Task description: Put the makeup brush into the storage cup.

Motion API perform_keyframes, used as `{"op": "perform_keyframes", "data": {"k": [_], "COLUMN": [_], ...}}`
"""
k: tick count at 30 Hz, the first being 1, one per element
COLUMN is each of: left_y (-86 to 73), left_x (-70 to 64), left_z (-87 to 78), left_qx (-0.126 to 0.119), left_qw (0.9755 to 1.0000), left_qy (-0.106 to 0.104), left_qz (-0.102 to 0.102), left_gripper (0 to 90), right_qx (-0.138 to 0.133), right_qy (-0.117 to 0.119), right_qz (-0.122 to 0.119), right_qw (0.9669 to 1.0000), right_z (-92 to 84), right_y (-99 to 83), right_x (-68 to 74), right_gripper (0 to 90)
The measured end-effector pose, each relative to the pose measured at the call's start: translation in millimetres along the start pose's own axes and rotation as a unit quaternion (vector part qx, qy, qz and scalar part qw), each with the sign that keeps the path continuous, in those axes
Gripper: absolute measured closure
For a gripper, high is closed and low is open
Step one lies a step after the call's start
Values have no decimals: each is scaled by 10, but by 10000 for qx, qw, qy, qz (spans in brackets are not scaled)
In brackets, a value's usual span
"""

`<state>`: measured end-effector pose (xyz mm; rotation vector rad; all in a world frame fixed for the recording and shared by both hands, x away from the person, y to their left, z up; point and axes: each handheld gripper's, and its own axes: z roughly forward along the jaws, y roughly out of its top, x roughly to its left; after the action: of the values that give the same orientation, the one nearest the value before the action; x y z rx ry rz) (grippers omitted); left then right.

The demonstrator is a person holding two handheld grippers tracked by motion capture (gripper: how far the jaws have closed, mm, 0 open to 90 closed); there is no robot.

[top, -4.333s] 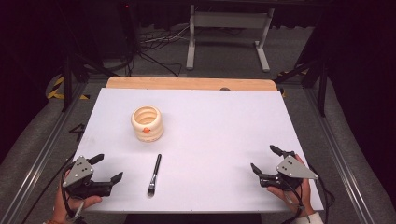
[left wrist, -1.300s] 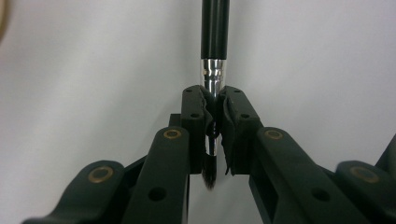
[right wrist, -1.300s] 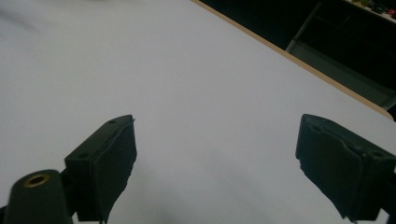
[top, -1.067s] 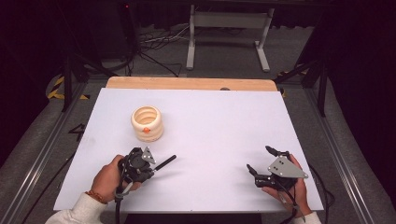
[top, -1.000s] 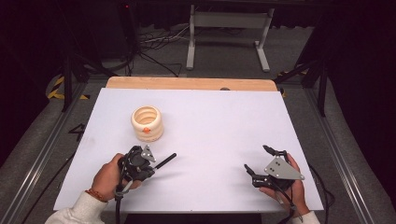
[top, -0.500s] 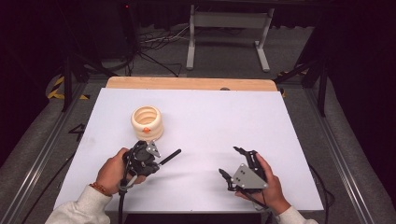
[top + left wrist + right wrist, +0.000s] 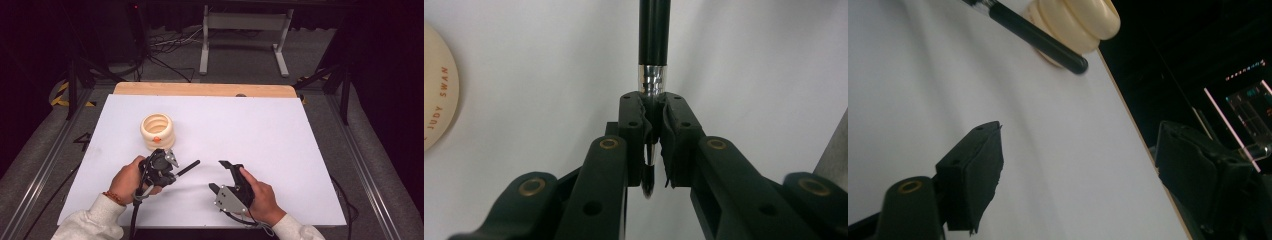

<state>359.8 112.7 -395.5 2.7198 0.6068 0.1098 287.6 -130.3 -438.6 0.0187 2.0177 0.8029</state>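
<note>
A black brush with a silver ferrule is clamped in my left gripper, which is shut on it just behind the ferrule; the handle points away over the white board. The brush is held off the surface, its handle end pointing toward my right gripper. A cream ribbed holder stands just beyond my left gripper. My right gripper is open, its fingers spread wide, a little to the right of the brush handle tip and holding nothing.
The white board lies on a wooden table whose edge shows at the back. A metal stand and cables sit on the floor behind. Metal rails run along both sides.
My left gripper has picked the brush up from the board and now holds it near the cream holder. My right gripper has moved left toward the brush, still open.
</note>
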Motion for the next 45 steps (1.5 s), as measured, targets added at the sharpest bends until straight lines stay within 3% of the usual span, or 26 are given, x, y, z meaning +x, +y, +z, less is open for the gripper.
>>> {"op": "perform_keyframes", "data": {"k": [4,12,16,17,18,20,22,25,26,28,29,33,34,35,37,41,43,45], "left_y": [42,168,241,290,290,324,359,395,402,415,426,453,456,462,468,454,438,416], "left_x": [-10,-74,-109,-125,-125,-141,-142,-152,-153,-152,-155,-148,-155,-158,-163,-157,-149,-153], "left_z": [9,42,50,55,55,66,72,94,97,94,99,108,106,98,97,105,96,83], "left_qx": [69,181,240,322,322,349,384,395,404,436,417,424,411,429,377,244,46,-152], "left_qw": [10000,9996,9992,9987,9987,9986,9981,9981,9981,9978,9978,9977,9978,9977,9979,9987,9991,9990], "left_qy": [-24,-72,-108,-138,-138,-118,-113,-126,-141,-131,-157,-134,-138,-117,-95,-127,-123,-70], "left_qz": [44,208,289,357,357,376,479,447,453,482,483,511,492,515,517,426,395,414], "left_gripper": [809,809,809,809,809,809,809,809,809,809,809,808,808,808,807,804,800,798], "right_qx": [-80,-110,21,77,89,232,324,500,567,602,648,714,786,786,867,930,980,969], "right_qy": [-29,-108,-235,-240,-289,-354,-416,-521,-594,-625,-703,-721,-754,-754,-807,-764,-776,-734], "right_qz": [-566,-1141,-1569,-1738,-1715,-1902,-1917,-2116,-2236,-2351,-2442,-2515,-2651,-2651,-2763,-2688,-2663,-2590], "right_qw": [9984,9933,9873,9845,9847,9808,9800,9747,9712,9681,9650,9625,9580,9580,9538,9557,9558,9582], "right_z": [78,212,300,315,333,367,394,447,465,488,501,515,515,515,518,522,521,515], "right_y": [134,326,394,404,408,417,411,407,411,413,412,412,409,409,412,405,399,391], "right_x": [104,286,397,405,440,460,482,503,521,534,544,552,571,571,593,584,562,521], "right_gripper": [249,310,360,379,404,448,476,546,595,652,694,727,749,749,780,793,795,795]}}
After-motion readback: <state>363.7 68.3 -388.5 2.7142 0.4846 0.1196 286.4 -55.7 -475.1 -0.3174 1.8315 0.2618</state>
